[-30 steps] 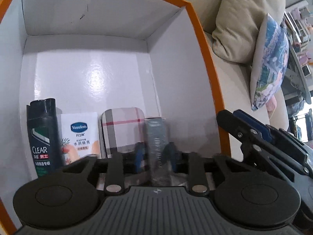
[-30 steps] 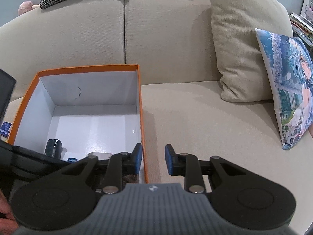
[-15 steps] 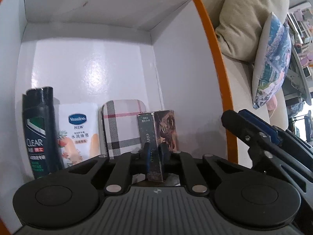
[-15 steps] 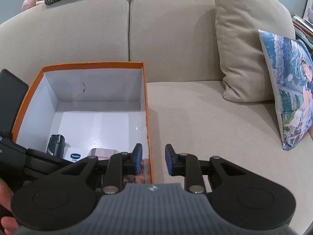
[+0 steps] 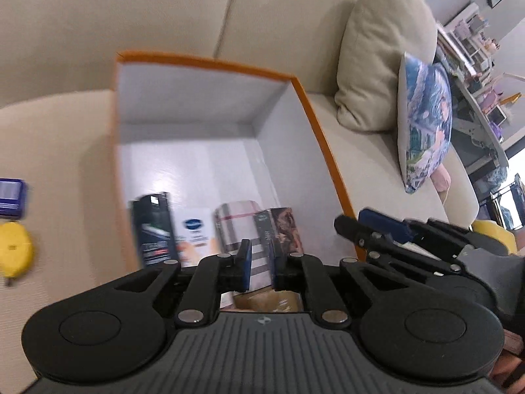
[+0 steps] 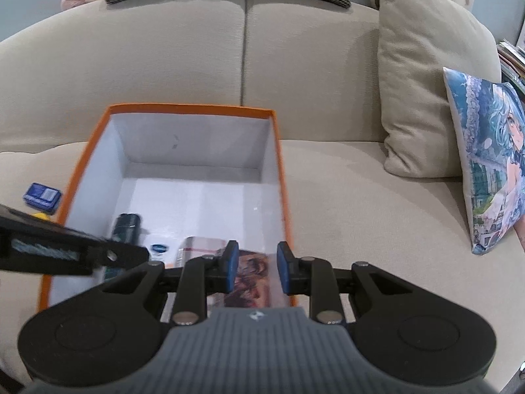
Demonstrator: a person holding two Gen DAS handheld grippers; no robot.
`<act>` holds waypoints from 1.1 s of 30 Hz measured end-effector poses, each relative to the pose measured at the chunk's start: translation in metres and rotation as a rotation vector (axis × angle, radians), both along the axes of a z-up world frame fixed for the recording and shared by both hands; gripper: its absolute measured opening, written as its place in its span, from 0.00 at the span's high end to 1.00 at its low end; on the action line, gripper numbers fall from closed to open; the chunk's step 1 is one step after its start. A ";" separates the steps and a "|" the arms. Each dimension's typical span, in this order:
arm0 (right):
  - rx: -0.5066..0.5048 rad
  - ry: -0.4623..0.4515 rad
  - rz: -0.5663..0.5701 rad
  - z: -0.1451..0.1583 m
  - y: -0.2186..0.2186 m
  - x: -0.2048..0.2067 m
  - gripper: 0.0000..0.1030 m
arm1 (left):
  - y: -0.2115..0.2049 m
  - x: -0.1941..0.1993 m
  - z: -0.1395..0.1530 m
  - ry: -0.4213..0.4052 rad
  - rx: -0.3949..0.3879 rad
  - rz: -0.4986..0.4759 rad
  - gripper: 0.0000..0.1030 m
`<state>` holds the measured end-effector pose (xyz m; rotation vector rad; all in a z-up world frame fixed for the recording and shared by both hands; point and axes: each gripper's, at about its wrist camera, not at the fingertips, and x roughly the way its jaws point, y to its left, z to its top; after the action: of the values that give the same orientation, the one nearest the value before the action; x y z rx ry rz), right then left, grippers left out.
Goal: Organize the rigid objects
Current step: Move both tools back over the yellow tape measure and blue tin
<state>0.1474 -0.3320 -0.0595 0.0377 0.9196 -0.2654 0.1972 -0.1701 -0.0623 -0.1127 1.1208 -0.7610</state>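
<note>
Lying left of the box (image 5: 328, 151), near the left gripper (image 5: 260, 264) with its narrow, empty fingers, are the blue tin (image 5: 11, 197) and yellow thing (image 5: 14, 252), while the right gripper (image 6: 256, 271) is hovering half-open and empty, farther away

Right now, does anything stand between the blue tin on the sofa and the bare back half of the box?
Only the box's left wall: the blue tin lies just outside it and would likely have to go over the orange rim. The yellow object is off that path.
</note>
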 end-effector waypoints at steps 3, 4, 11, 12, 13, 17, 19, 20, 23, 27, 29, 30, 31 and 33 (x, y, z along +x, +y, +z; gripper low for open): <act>0.050 0.016 0.017 0.003 0.015 -0.005 0.74 | 0.022 -0.007 0.011 -0.040 -0.006 0.024 0.90; 0.065 0.025 0.024 0.002 0.019 -0.007 0.74 | 0.030 -0.008 0.014 -0.052 -0.005 0.031 0.90; 0.186 0.088 0.063 -0.002 0.059 -0.014 0.74 | 0.095 -0.018 0.022 -0.095 -0.008 0.115 0.90; 0.206 0.089 0.067 -0.002 0.063 -0.013 0.74 | 0.105 -0.017 0.021 -0.093 -0.011 0.134 0.90; 0.229 0.087 0.074 -0.002 0.069 -0.012 0.74 | 0.117 -0.016 0.020 -0.092 -0.013 0.156 0.90; 0.297 0.054 0.139 0.005 0.098 0.001 0.74 | 0.165 -0.005 0.011 -0.096 -0.017 0.238 0.90; 0.304 0.050 0.182 0.006 0.115 0.012 0.74 | 0.186 0.004 0.004 -0.096 0.000 0.265 0.90; 0.311 0.052 0.204 0.005 0.124 0.019 0.73 | 0.193 0.007 0.001 -0.098 0.009 0.270 0.90; 0.327 0.060 0.260 -0.003 0.152 0.043 0.74 | 0.210 0.019 -0.009 -0.112 0.049 0.259 0.90; 0.346 0.102 0.280 -0.025 0.178 0.078 0.74 | 0.218 0.038 -0.024 -0.113 0.077 0.228 0.87; 0.338 0.126 0.270 -0.037 0.188 0.093 0.74 | 0.218 0.046 -0.034 -0.095 0.067 0.237 0.77; 0.323 0.135 0.271 -0.044 0.193 0.101 0.76 | 0.217 0.050 -0.039 -0.082 0.057 0.244 0.72; 0.307 0.141 0.275 -0.049 0.195 0.106 0.78 | 0.216 0.054 -0.045 -0.063 0.045 0.253 0.70; 0.270 0.160 0.282 -0.062 0.200 0.117 0.86 | 0.215 0.061 -0.058 -0.017 0.010 0.279 0.64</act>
<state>0.2644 -0.1318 -0.1212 0.1360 1.1018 0.1209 0.2585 0.0452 -0.1201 -0.2484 1.0655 -0.5060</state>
